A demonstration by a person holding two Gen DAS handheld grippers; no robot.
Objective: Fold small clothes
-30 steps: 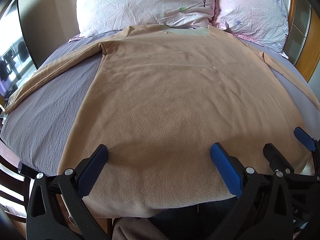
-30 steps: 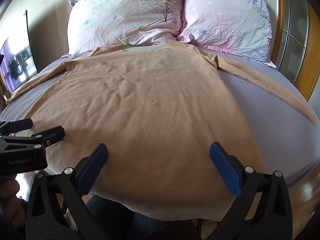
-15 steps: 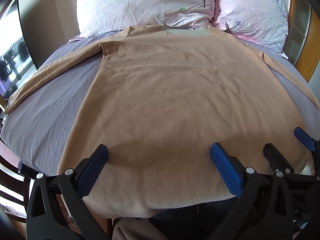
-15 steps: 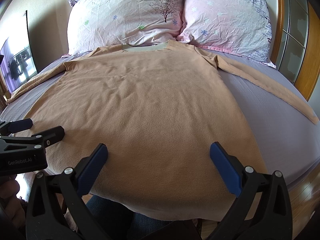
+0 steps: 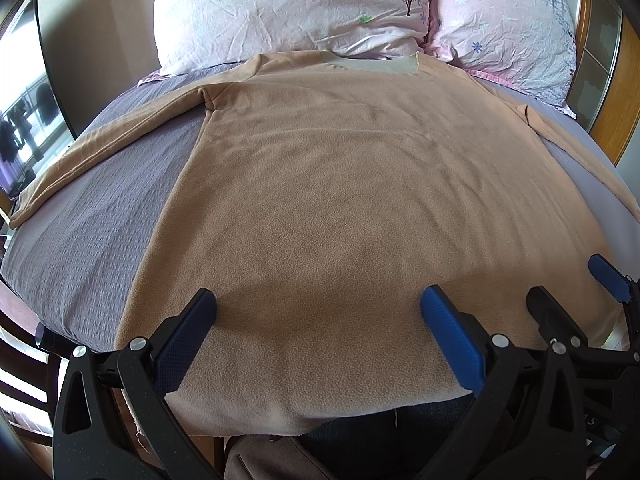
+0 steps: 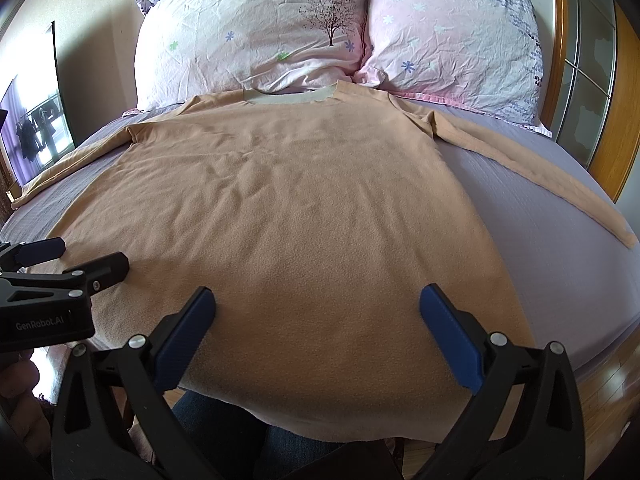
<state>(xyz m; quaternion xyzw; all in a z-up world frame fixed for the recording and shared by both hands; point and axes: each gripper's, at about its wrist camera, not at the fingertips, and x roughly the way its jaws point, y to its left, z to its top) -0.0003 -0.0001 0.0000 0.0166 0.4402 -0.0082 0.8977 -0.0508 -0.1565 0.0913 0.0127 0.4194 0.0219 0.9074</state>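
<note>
A tan long-sleeved fleece top lies spread flat on a bed, collar toward the pillows, both sleeves stretched out sideways; it also shows in the right wrist view. Its hem hangs over the near bed edge. My left gripper is open and empty, hovering over the hem on the left part. My right gripper is open and empty over the hem on the right part. Each gripper shows at the edge of the other's view: the right gripper and the left gripper.
The bed has a grey-purple sheet. Two floral pillows lean at the head. A wooden frame with glass panels stands at the right. A dark screen stands at the left. Legs in jeans are below the hem.
</note>
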